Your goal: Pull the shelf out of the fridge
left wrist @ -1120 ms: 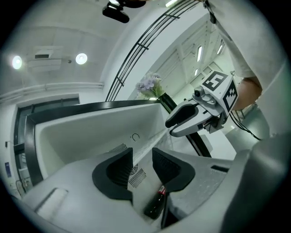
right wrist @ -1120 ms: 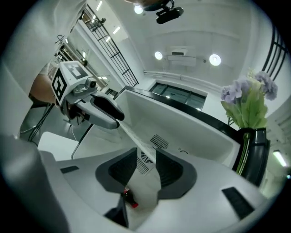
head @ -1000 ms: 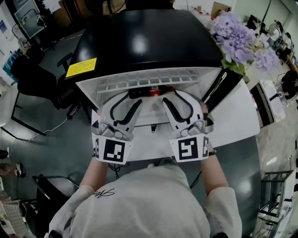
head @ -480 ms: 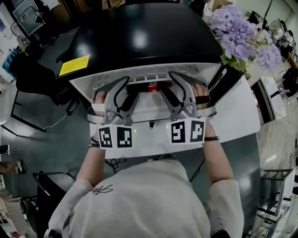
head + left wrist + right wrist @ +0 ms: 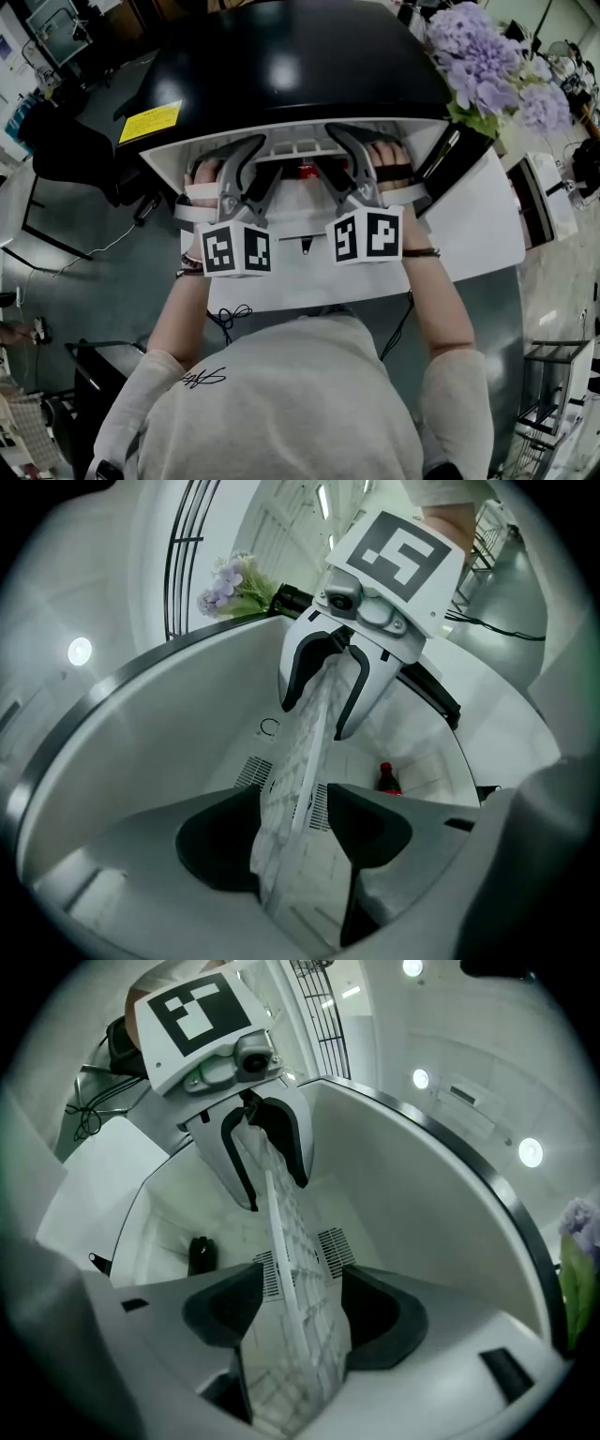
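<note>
Both claws are released. The left gripper and right gripper have just been opening, and each straddles the front edge of the shelf with its pads not biting. I have them side by side, one jaw above the rack and one below, so that a clamp should pull it out evenly, I judge. The shelf sits inside the fridge at 12 o'clock. A red bottle stands at the back. I cannot tell if it rests on the rack; if it does, it may tip. The door hangs open at 3 o'clock and the flowers at 2 are clear of the pull.
</note>
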Motion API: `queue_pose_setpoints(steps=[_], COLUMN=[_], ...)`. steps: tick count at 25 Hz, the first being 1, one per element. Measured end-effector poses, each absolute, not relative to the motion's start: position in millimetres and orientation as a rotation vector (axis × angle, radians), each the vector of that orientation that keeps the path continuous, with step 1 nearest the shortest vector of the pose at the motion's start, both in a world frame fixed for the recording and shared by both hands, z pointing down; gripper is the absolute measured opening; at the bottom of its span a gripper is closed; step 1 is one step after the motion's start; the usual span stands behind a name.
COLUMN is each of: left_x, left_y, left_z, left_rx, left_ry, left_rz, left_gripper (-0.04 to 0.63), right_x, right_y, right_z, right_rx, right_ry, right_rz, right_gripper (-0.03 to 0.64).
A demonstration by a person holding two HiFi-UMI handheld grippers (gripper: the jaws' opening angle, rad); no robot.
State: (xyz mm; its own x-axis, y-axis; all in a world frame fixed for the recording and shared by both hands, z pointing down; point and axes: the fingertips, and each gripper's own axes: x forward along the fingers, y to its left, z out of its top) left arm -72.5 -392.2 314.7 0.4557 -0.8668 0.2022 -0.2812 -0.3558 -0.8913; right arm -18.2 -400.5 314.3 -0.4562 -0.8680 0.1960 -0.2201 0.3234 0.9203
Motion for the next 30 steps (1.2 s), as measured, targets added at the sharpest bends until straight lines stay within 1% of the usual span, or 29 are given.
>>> queue_pose_setpoints(steps=[30], left_x=[-66], left_y=[-421], left_z=[318], left_rx=[-1.791], left_ry=[0.961], left_rz=[-1.008], left_gripper=[0.21], right_x=[-39], right_y=[-439], right_z=[328], right_rx=[0.864], right_ry=[-1.762], right_rz=[-1.193], right_gripper=[0.242])
